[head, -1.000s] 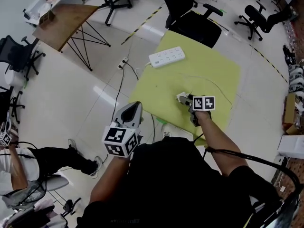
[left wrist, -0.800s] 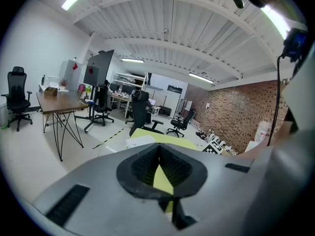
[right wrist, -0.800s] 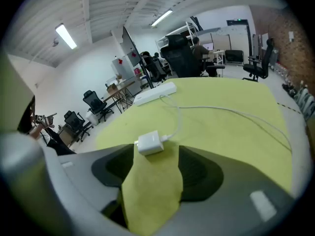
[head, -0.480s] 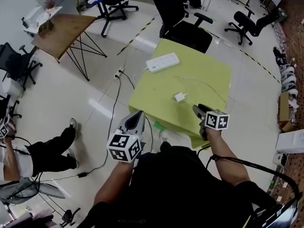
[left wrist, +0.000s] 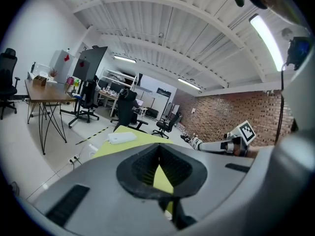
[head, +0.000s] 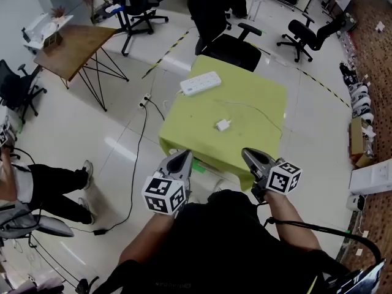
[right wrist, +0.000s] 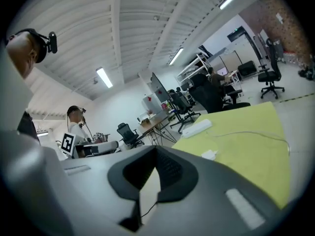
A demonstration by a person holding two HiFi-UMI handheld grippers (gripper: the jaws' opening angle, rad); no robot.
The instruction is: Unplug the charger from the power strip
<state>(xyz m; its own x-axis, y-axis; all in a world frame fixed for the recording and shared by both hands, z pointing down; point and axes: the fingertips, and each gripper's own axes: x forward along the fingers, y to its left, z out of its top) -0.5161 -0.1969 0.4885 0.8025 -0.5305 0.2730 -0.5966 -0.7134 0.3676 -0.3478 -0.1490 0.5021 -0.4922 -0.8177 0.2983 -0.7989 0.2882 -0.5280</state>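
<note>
The white charger (head: 222,125) lies loose in the middle of the yellow-green table (head: 257,90), and its thin cable (head: 260,108) trails off to the right. Unplugged, the white power strip (head: 197,83) rests at the table's far left corner. My right gripper (head: 248,154) is shut and empty, held up in front of the near edge, well short of the charger. My left gripper (head: 184,157) is level with it on the left, also shut and empty. In the right gripper view the charger (right wrist: 209,155) and strip (right wrist: 197,128) lie beyond the shut jaws.
Black office chairs (head: 229,38) stand behind the table. A wooden trestle table (head: 70,41) is at the far left, and a seated person (head: 43,185) is at the near left. The strip's cord (head: 138,158) runs across the floor. Boxes (head: 370,176) stand at the right.
My right gripper let go of the charger, which stays on the table. It then drew back off the table, rose and shut. The left gripper shifted a little rightwards.
</note>
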